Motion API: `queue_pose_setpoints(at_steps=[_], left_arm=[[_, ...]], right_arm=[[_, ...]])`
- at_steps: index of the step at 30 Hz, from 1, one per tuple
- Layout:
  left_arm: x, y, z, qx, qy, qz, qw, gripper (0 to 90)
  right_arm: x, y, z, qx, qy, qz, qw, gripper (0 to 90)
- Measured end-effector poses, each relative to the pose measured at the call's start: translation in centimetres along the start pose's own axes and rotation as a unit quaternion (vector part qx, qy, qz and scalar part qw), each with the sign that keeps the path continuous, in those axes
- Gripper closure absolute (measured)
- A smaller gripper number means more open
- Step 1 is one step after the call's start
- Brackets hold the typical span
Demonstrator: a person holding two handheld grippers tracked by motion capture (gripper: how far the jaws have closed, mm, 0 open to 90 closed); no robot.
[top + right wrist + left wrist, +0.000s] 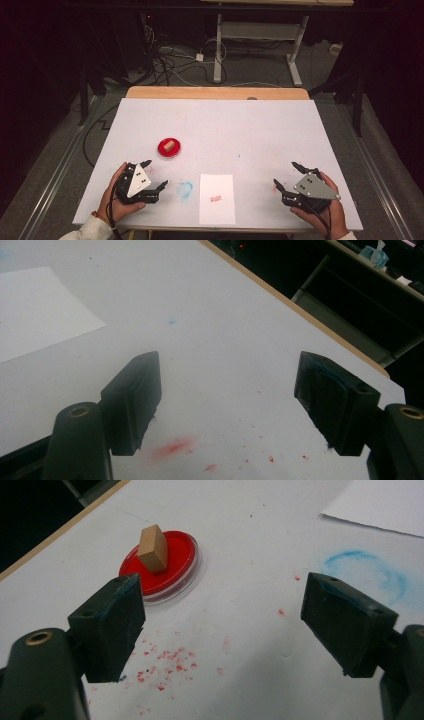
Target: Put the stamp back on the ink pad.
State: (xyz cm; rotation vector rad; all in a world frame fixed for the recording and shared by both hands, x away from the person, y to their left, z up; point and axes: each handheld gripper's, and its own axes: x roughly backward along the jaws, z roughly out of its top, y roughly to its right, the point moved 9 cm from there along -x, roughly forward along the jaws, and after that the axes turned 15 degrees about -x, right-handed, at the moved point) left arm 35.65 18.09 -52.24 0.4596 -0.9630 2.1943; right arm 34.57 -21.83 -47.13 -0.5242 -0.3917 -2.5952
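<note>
Nearest the person's edge of the white table (260, 125), each hand holds a black two-jaw gripper low over the surface. The left gripper (155, 175) sits at the near left corner, its jaws spread wide apart with nothing between them. The right gripper (287, 175) rests at the near right, jaws likewise spread and empty, with small red smears (172, 447) on the table just beneath it. Between the two lies a white rectangular sheet of paper (217, 198) carrying a small red stamped mark (216, 198), and just left of the sheet is a faint blue ring-shaped smudge (185, 190). A little farther in, just beyond the left gripper's jaws, stands a round red ink pad in a shallow clear dish (169, 148), and a small tan wooden block stamp (169, 145) stands upright on it. Red specks (165, 662) dot the table between that dish and the left gripper.
</note>
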Motion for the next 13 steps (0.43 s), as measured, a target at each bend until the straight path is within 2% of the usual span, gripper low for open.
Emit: queue_pose_setpoints(at_steps=[8, 13], left_arm=[[-0.57, -0.32, -0.31, 0.008, -0.004, -0.005, 0.9999, 17.6], [-0.81, -0.55, -0.42, 0.022, -0.004, -0.007, 0.9997, 17.6]], right_arm=[[-0.40, 0.30, 0.17, -0.005, 0.001, 0.001, 1.0000, 26.7], [-0.87, 0.57, -0.15, -0.013, -0.006, 0.004, 0.9999, 26.3]])
